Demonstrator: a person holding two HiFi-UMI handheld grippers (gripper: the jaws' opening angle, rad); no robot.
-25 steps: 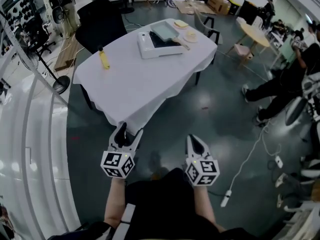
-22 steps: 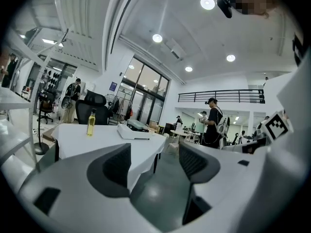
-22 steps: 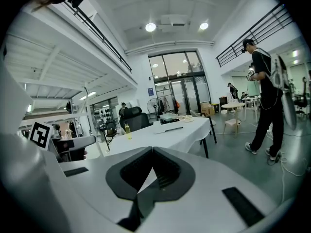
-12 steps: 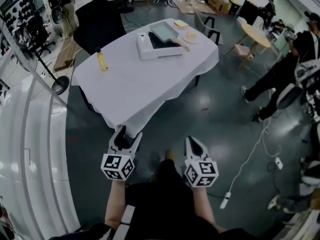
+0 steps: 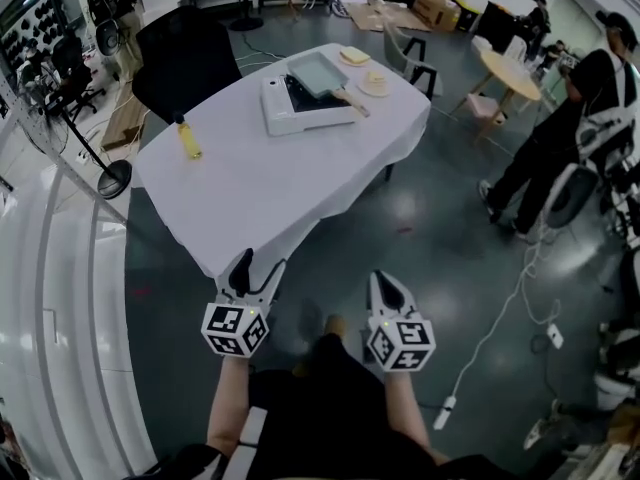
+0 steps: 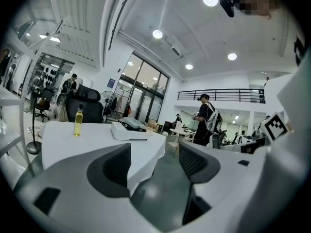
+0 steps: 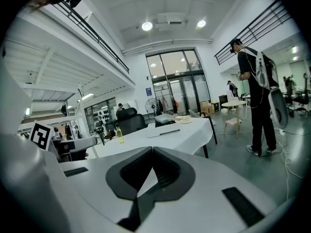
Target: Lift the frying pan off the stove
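Pan sitting on stove at far end of white table, yellow bottle near left edge, left gripper jaws apart and empty, right gripper jaws pressed together on nothing, both well apart from pan

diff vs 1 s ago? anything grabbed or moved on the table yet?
Nothing grabbed. The head view has closed in slightly on the table, which looks a little larger; the bystander at right has walked on. Same as before: frying pan on the stove, left gripper open, right gripper shut, both empty.
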